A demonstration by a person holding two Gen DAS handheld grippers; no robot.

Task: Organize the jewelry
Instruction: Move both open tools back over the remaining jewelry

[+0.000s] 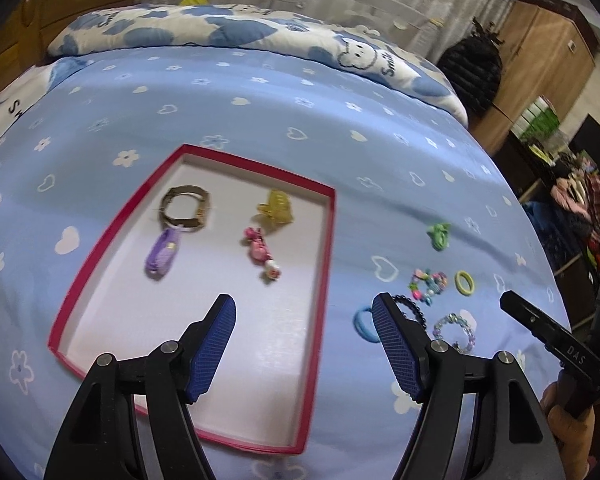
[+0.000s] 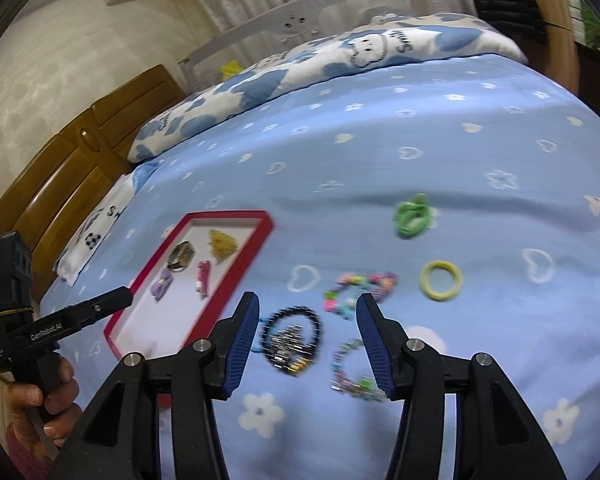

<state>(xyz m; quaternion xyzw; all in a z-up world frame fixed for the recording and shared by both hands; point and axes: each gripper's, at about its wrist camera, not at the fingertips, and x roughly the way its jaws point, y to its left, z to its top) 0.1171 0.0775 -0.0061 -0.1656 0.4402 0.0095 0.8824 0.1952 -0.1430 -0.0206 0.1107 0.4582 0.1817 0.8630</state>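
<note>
Blue-padded fingers of the right gripper [image 2: 306, 330] stand apart and empty over a black beaded bracelet [image 2: 296, 326], with a multicoloured plastic bead bracelet [image 2: 356, 288] just beyond the tips, likely lining up a pick. Loose pieces lie on the blue sheet [image 2: 380, 152], waiting to be sorted. Left of those jaws sits the red-rimmed white tray [image 1: 328, 240]; the left gripper [image 1: 304, 318] hangs over its near edge, wide and empty.
</note>
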